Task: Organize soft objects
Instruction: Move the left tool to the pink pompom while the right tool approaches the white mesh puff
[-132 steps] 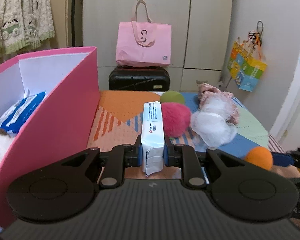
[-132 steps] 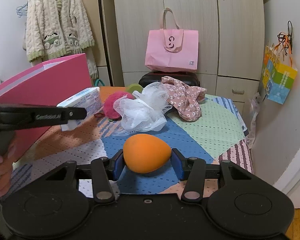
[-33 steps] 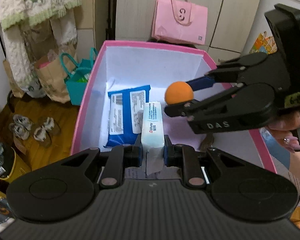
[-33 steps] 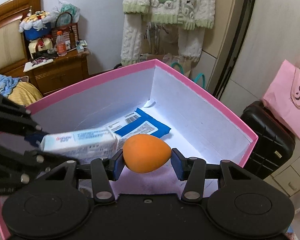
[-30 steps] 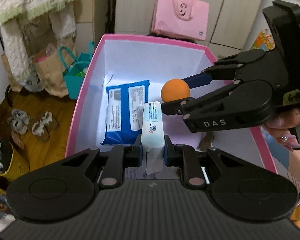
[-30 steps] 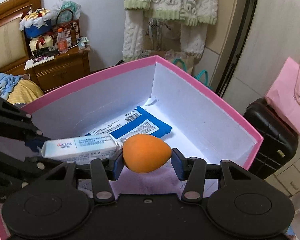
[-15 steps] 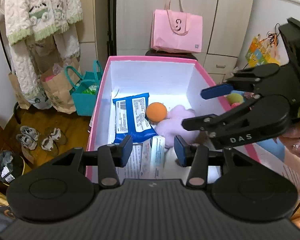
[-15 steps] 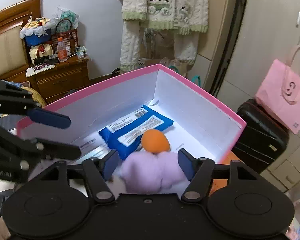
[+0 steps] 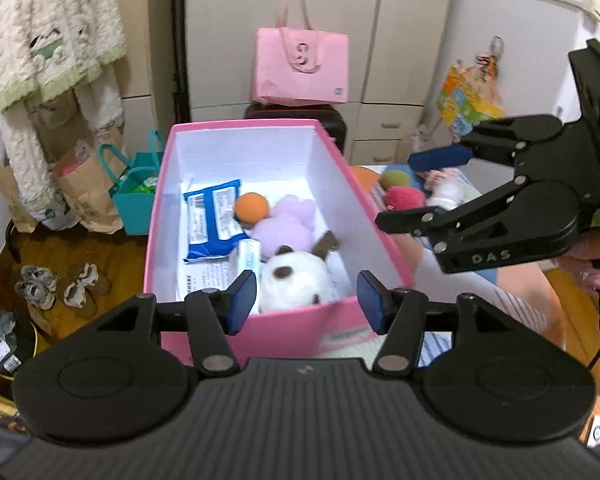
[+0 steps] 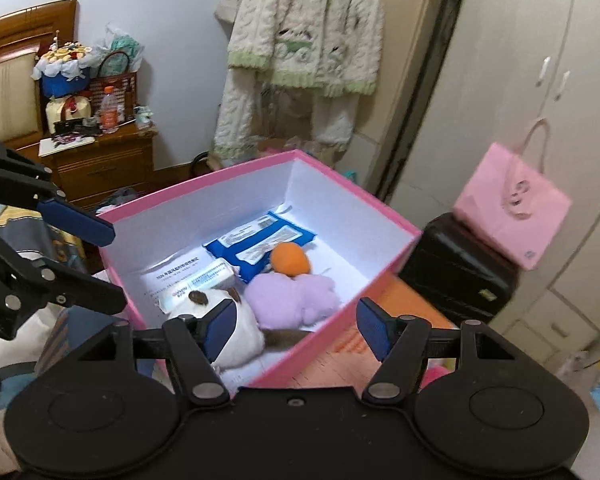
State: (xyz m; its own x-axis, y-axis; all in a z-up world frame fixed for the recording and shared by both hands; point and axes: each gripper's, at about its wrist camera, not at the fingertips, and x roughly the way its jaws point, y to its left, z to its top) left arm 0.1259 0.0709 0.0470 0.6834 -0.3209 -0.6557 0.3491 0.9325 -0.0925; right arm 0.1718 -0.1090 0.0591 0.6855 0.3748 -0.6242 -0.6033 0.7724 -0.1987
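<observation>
The pink box point(image 9: 158, 216) with white inside holds a blue wipes pack point(image 9: 212, 216), an orange ball point(image 9: 252, 208), a purple plush point(image 9: 288, 226), a white and brown plush point(image 9: 292, 284) and a pale blue tissue pack point(image 9: 249, 258). My left gripper point(image 9: 306, 300) is open and empty above the box's near end. My right gripper point(image 10: 296, 330) is open and empty above the box's right side; it also shows in the left wrist view point(image 9: 416, 190). The box point(image 10: 380, 208), orange ball point(image 10: 290, 260), purple plush point(image 10: 292, 296) and tissue pack point(image 10: 204, 280) show in the right wrist view.
A red pompom point(image 9: 402, 196), a green ball point(image 9: 394, 179) and a white mesh puff point(image 9: 446, 192) lie on the patterned table right of the box. A pink tote point(image 9: 302, 68) sits on a black suitcase point(image 10: 456, 276) behind. Bags point(image 9: 132, 196) and shoes point(image 9: 52, 286) are on the floor left.
Both grippers opened: the tissue pack and the orange ball dropped into the box. Both grippers have since risen and pulled back from the box.
</observation>
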